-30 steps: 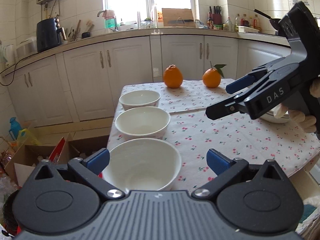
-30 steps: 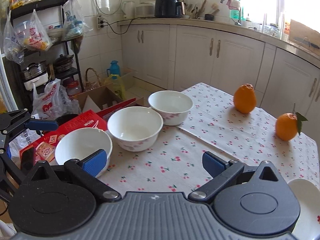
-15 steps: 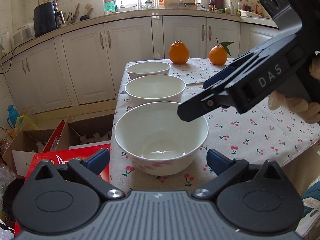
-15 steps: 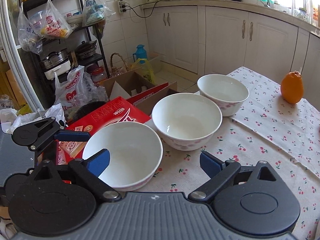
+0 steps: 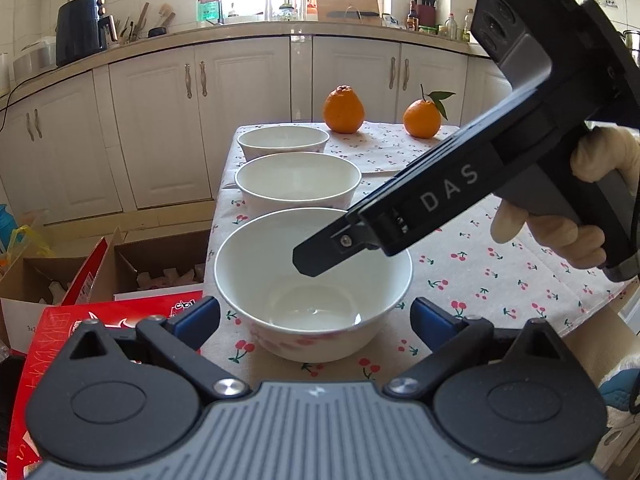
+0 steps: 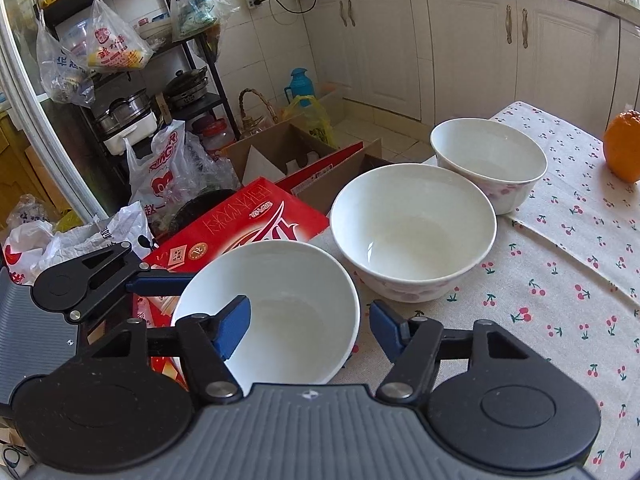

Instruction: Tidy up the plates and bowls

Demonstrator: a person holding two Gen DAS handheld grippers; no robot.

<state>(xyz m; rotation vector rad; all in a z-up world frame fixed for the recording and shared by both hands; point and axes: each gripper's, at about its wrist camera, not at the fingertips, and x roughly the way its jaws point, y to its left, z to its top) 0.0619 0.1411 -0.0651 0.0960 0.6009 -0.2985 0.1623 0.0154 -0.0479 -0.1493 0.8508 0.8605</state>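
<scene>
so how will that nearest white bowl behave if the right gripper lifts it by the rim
The nearest white bowl looks glazed, so probably rigid but slippery and breakable. The right gripper straddles one rim wall, so it would likely tilt. It sits near the table edge.

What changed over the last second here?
Both hand-held grippers closed in on the nearest bowl: the right hand-held gripper now straddles its rim, jaws open; the left hand-held gripper faces it, open. Nothing gripped. The three bowls and both oranges stayed put.
</scene>
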